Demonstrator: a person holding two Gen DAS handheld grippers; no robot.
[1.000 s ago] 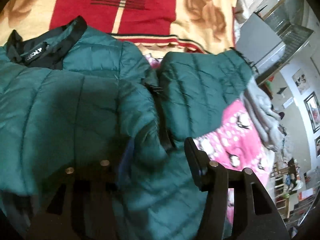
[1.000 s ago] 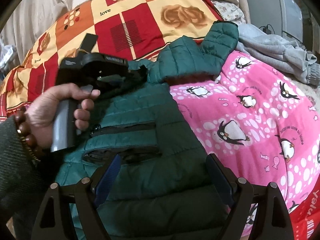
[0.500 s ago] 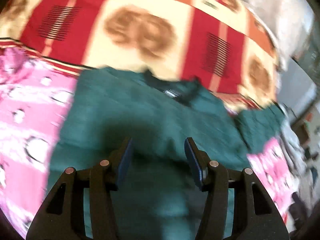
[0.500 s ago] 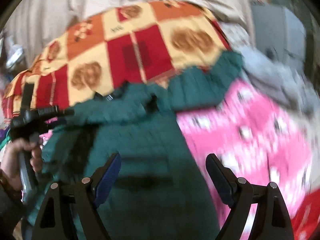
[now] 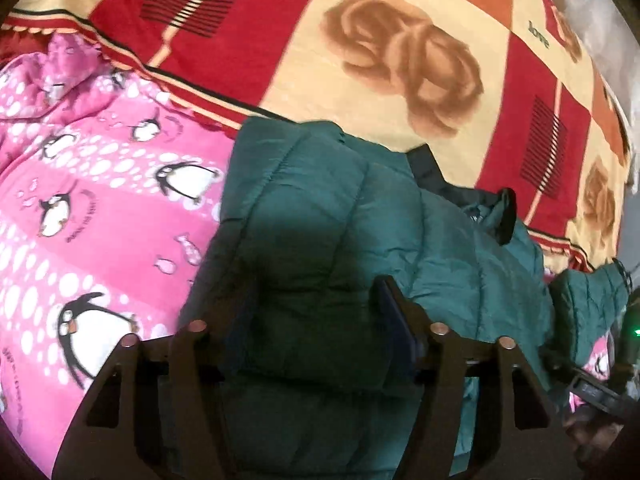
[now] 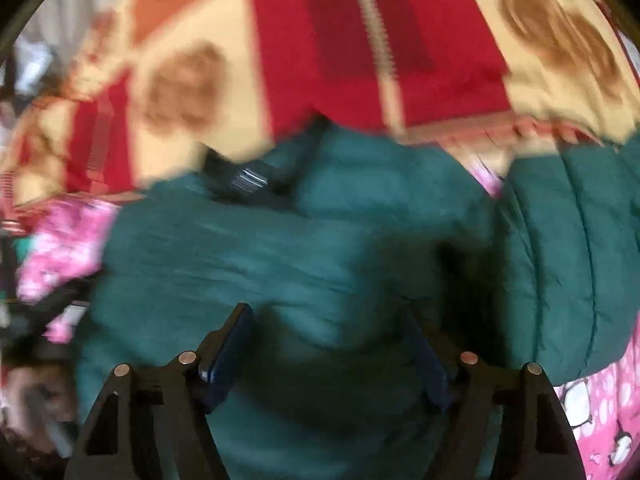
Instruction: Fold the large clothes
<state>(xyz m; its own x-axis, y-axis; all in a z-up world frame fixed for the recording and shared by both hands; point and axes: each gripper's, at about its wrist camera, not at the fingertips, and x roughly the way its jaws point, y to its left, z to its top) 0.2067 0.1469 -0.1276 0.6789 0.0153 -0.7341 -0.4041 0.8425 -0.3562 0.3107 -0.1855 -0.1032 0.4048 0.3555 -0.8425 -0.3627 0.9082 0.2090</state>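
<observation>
Pink penguin blanket (image 5: 100, 216), puffy quilted green jacket (image 5: 320, 240) (black collar), both tongs (image 5: 316, 320) (image 6: 332, 340) open above it

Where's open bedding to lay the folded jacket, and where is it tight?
Free: the pink penguin blanket left of the green jacket, and the rose-patterned blanket beyond its collar. Crowded: the jacket's right side, where its sleeve sprawls and the other gripper's handle intrudes.

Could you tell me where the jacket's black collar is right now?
In the left wrist view the black collar sits upper right on the green jacket, against the red-and-cream blanket.
</observation>
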